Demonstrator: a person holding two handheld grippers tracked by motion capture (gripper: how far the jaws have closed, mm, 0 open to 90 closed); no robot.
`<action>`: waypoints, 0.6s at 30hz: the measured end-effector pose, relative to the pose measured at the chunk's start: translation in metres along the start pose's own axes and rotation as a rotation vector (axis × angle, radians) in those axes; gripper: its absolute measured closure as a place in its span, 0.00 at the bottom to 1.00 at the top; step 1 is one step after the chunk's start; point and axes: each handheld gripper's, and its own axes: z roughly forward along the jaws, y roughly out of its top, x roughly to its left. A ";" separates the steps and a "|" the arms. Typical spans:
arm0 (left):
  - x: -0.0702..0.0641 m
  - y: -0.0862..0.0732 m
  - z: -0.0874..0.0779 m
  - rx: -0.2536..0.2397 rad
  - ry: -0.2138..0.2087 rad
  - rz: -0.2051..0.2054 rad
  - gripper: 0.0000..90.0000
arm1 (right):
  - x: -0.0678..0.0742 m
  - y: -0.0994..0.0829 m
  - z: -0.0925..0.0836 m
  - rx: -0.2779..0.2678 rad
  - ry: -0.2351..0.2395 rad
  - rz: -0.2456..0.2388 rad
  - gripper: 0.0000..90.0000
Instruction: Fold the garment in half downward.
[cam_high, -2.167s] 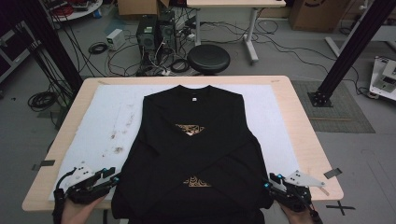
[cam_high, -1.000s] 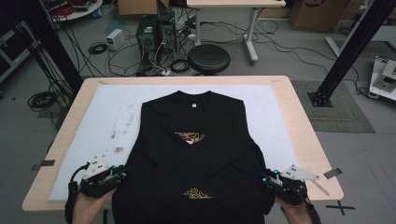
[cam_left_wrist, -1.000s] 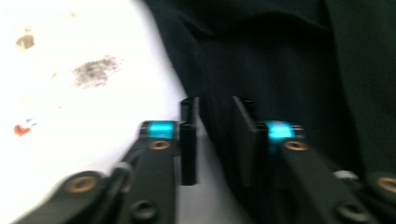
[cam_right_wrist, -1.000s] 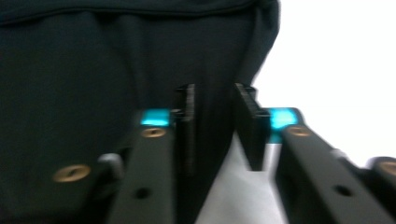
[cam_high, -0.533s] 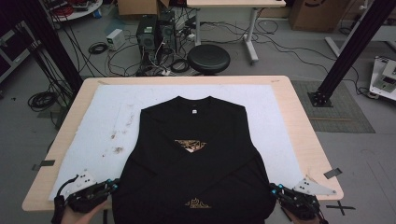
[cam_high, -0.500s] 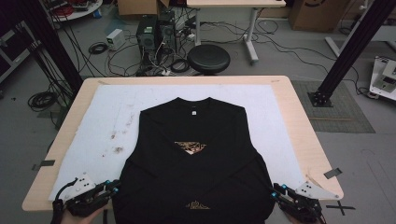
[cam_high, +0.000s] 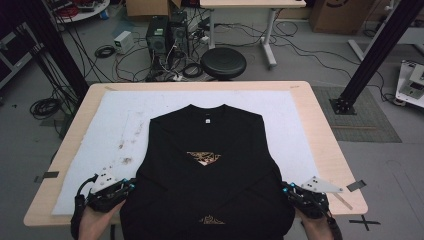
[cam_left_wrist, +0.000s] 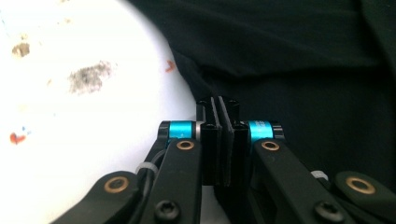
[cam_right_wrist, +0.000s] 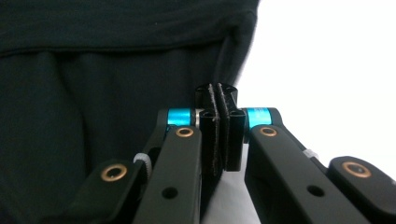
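Note:
A black T-shirt (cam_high: 210, 185) with a gold print lies flat on the white mat (cam_high: 125, 115), collar toward the far side and hem over the near edge. My left gripper (cam_high: 131, 186) is at the shirt's lower left side. In the left gripper view its jaws (cam_left_wrist: 218, 105) have just closed, and the shirt's edge (cam_left_wrist: 187, 79) runs into the pressed pads. My right gripper (cam_high: 286, 188) is at the lower right side. Its jaws (cam_right_wrist: 217, 93) have also just closed, with the folded shirt edge (cam_right_wrist: 233, 60) leading into them.
The mat covers most of a wooden table (cam_high: 320, 130) and has dark stains (cam_high: 127, 150) left of the shirt. Behind the table, on the floor, are a round black stool (cam_high: 223, 62), computer boxes (cam_high: 165, 35) and loose cables. Black frame posts stand at both sides.
The shirt has slid a little toward the near edge. Both grippers drew back toward the person, then came forward again to the shirt's sides.

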 end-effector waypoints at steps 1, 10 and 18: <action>0.000 -0.003 -0.003 -0.004 -0.011 -0.012 0.97 | -0.001 -0.002 -0.003 0.000 0.007 0.008 0.99; -0.006 -0.011 -0.027 -0.031 -0.064 -0.008 0.94 | 0.004 -0.019 -0.027 0.004 0.059 0.025 0.92; -0.007 0.018 0.005 -0.012 -0.019 0.008 0.75 | 0.006 0.024 0.004 -0.013 -0.020 -0.047 0.70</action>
